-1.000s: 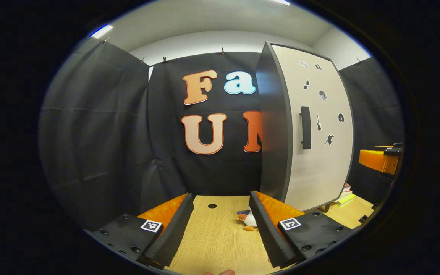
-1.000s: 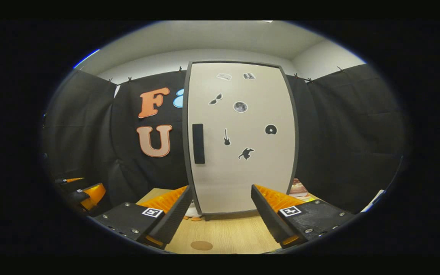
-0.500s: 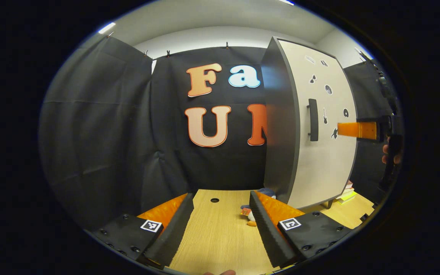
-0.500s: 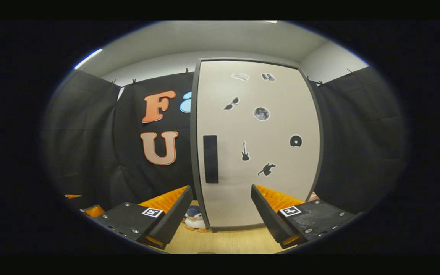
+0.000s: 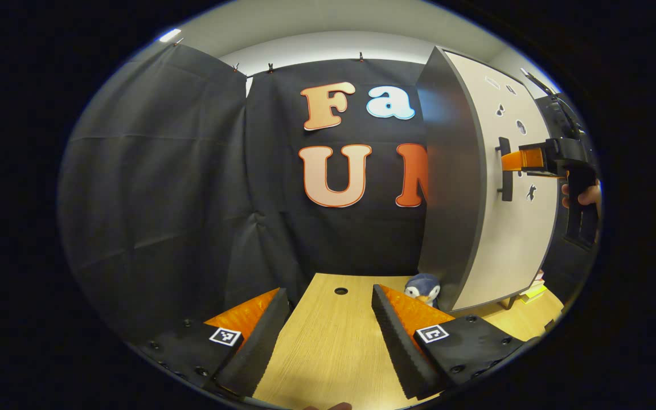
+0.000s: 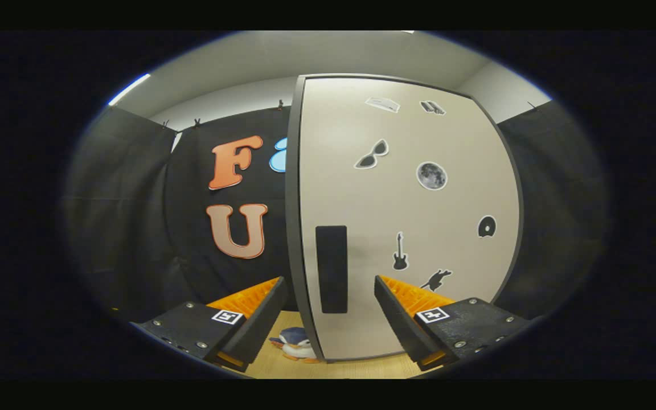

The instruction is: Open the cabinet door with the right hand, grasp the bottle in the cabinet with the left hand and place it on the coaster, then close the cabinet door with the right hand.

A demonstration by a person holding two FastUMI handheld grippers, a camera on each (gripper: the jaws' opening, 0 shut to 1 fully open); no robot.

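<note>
A tall cabinet with a pale door [image 6: 408, 228] and a dark vertical handle [image 6: 331, 269] stands on the wooden table; the door is closed. My right gripper [image 6: 328, 324] is open, level with the handle's lower end and a short way in front of it, the handle between its fingers' lines. In the left gripper view the cabinet [image 5: 510, 228] stands at the right, and the right gripper [image 5: 524, 160], held by a hand [image 5: 581, 195], reaches toward the handle [image 5: 505, 169]. My left gripper [image 5: 331, 336] is open over the table with nothing between its fingers.
A small plush penguin [image 5: 423, 290] sits at the cabinet's left foot, also visible as the penguin [image 6: 294, 346] in the right gripper view. The wooden table [image 5: 328, 353] has a round cable hole [image 5: 340, 291]. Books [image 5: 536, 289] lie behind the cabinet's right side.
My right gripper has risen and moved closer to the door handle, staying open. My left gripper has swung leftward, so the cabinet now sits farther right in its view.
</note>
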